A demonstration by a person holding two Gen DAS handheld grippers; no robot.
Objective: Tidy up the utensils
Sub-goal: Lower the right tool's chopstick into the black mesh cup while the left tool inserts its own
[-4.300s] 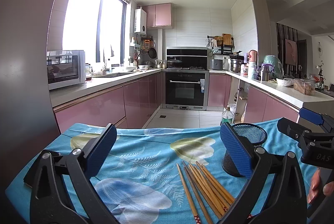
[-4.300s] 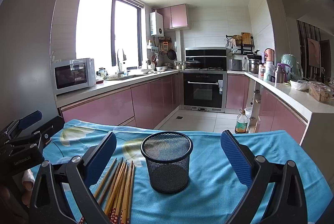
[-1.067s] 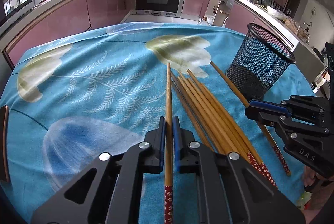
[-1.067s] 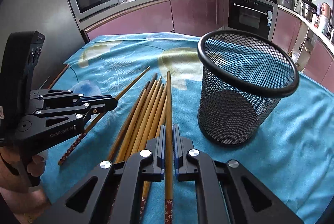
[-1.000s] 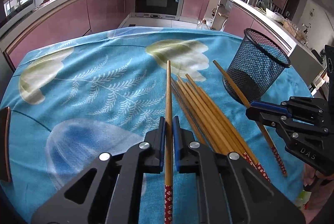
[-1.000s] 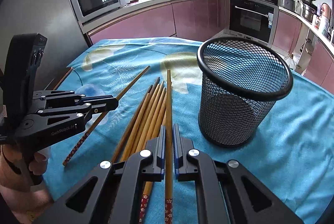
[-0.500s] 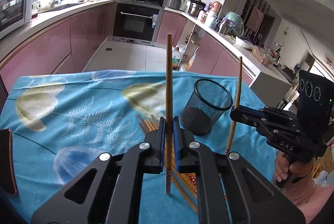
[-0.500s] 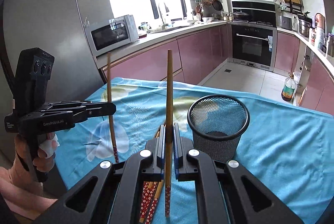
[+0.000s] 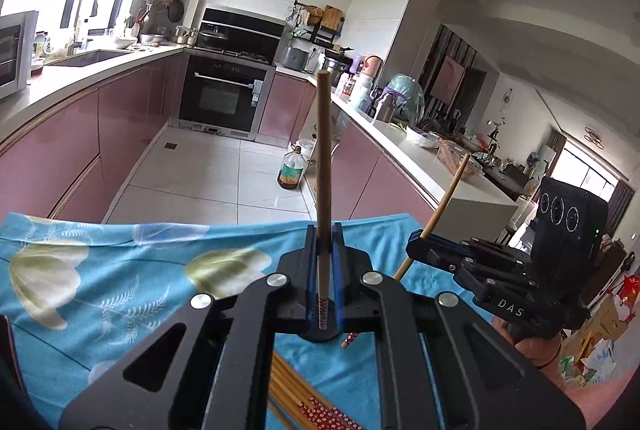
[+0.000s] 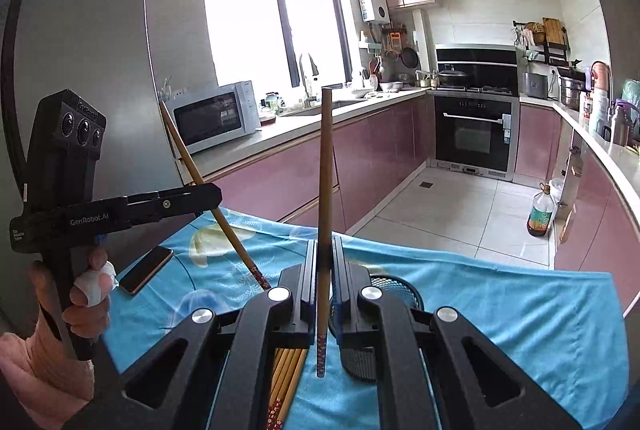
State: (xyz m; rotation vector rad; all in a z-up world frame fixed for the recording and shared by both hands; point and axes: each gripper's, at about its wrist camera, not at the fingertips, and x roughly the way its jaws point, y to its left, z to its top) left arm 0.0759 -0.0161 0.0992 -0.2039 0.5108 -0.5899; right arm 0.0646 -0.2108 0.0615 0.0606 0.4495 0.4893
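Observation:
My left gripper [image 9: 323, 236] is shut on a wooden chopstick [image 9: 323, 149] and holds it upright, high above the blue cloth. My right gripper [image 10: 325, 250] is shut on another chopstick [image 10: 326, 165], also upright. Each gripper shows in the other's view: the right one [image 9: 420, 242] with its tilted chopstick [image 9: 448, 197], the left one [image 10: 208, 191] with its chopstick [image 10: 192, 165]. The black mesh cup [image 10: 394, 288] stands just behind my right fingers, mostly hidden. Several chopsticks [image 10: 286, 378] lie on the cloth below; they also show in the left wrist view [image 9: 296, 394].
A phone [image 10: 146, 270] lies on the blue flowered tablecloth [image 10: 520, 314] at the left. Beyond the table edge are a tiled floor, pink cabinets, an oven [image 9: 224, 97] and an oil bottle [image 10: 541, 207].
Both grippers have risen further with their chopsticks and tilted up, so the table sits lower in view and the cup is mostly hidden. Both stay shut.

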